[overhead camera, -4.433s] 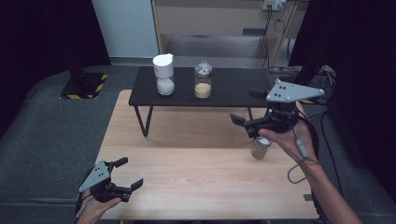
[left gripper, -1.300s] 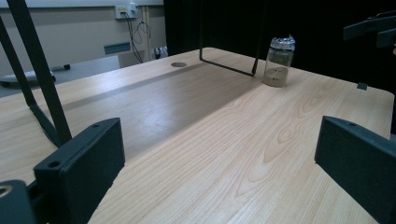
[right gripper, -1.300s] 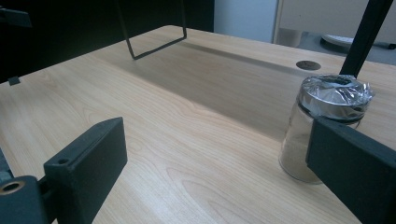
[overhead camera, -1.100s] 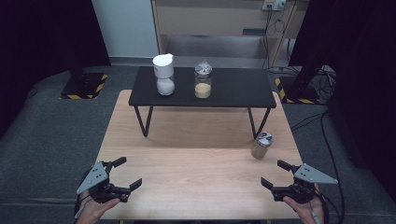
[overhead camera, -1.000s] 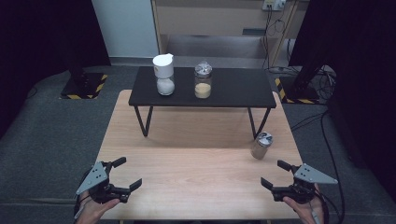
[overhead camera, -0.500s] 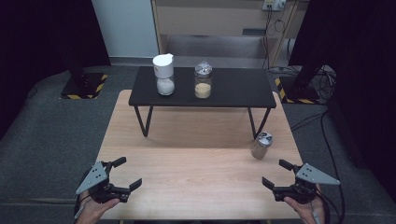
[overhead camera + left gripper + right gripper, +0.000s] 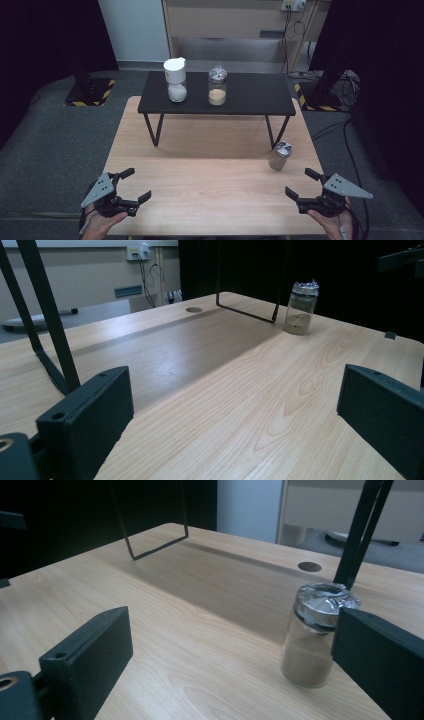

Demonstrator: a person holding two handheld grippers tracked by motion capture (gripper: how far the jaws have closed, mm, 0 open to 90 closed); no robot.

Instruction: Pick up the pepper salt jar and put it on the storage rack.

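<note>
Your right tongs (image 7: 303,184) have let go of the jar (image 7: 279,156) and dropped back to the surface's (image 7: 210,190) near right corner, jaws just widened, nothing between. The glass jar stands upright, foil-capped top up, near the right edge, just beyond them. Your left tongs (image 7: 134,184) gape empty.

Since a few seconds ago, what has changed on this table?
The right gripper let go of the small jar, drew back to the table's near edge, and its jaws have just been opening. The jar stands alone. The left gripper and shelf jars stayed put.
</note>
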